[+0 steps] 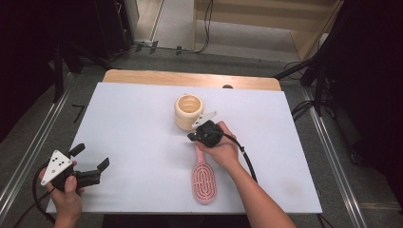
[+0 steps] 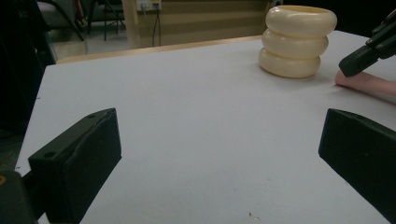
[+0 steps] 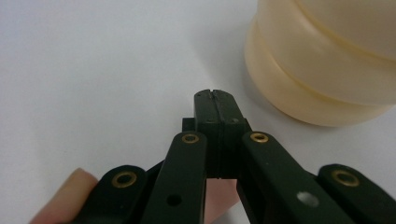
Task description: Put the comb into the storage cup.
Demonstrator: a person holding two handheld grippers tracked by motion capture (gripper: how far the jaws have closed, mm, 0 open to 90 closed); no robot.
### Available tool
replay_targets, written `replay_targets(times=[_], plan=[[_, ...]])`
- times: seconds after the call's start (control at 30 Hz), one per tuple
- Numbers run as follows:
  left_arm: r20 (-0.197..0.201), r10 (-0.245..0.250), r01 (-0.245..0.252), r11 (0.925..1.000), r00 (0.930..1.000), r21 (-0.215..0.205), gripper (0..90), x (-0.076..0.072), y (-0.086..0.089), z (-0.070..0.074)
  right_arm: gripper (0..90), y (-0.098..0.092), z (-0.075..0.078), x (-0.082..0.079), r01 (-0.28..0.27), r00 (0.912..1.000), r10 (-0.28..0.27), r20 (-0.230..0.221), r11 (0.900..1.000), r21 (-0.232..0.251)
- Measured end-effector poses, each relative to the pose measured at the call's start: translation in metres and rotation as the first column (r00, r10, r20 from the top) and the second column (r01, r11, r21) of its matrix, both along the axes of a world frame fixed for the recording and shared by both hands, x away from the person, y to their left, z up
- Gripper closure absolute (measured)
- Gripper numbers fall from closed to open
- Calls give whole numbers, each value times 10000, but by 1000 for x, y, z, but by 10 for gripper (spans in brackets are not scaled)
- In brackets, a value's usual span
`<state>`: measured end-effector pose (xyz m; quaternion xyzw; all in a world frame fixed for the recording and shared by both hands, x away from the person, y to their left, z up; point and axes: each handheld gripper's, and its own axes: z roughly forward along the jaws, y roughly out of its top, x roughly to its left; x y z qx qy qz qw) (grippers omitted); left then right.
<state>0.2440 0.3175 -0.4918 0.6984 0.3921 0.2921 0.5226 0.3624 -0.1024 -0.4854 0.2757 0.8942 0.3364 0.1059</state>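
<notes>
1. High view: the right gripper (image 1: 192, 137) has its jaws pressed together over the handle end of the pink brush (image 1: 204, 178), just beside the cream holder (image 1: 188, 111). The left gripper (image 1: 90, 161) stands wide and empty on the white worktop (image 1: 133, 142).
2. Left gripper view: bare worktop lies between the wide jaws; the holder (image 2: 298, 41) is ahead, to the right.
3. Right gripper view: the jaws meet, tips touching; the brush handle (image 3: 63, 196) lies beneath them, the holder (image 3: 322, 60) just right of the tips.

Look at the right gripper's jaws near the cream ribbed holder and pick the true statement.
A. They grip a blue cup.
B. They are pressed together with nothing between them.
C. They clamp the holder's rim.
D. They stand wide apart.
B: in the right gripper view, the right gripper has its two jaws touching along one thin seam, above the pink hairbrush handle and just short of the cream holder.
</notes>
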Motion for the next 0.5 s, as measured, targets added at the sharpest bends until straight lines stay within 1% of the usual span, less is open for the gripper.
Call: replay_targets(times=[0.03,0.07,0.13,0.3,0.37,0.5], plan=[[-1,0,0,10000,10000,0,0,0,0,0,879,0,-1,0,30,10000,-30,-41,10000,-60],[6,4,-4,10000,10000,-4,0,0,0,0,879,0,-3,1,4,9999,-4,-106,10000,-55],[11,8,-8,10000,10000,2,0,0,0,0,879,0,-4,2,57,9998,-57,-171,10000,-19],[-4,5,-5,10000,10000,9,0,0,0,0,879,2,-5,2,72,9999,-74,-127,9999,-102],[-5,1,-1,10000,10000,4,0,0,0,0,879,1,-5,2,74,9999,-75,-154,10000,-40],[-8,0,0,10000,10000,6,0,0,0,0,879,-3,-5,3,265,9994,-268,-211,9996,-128]])
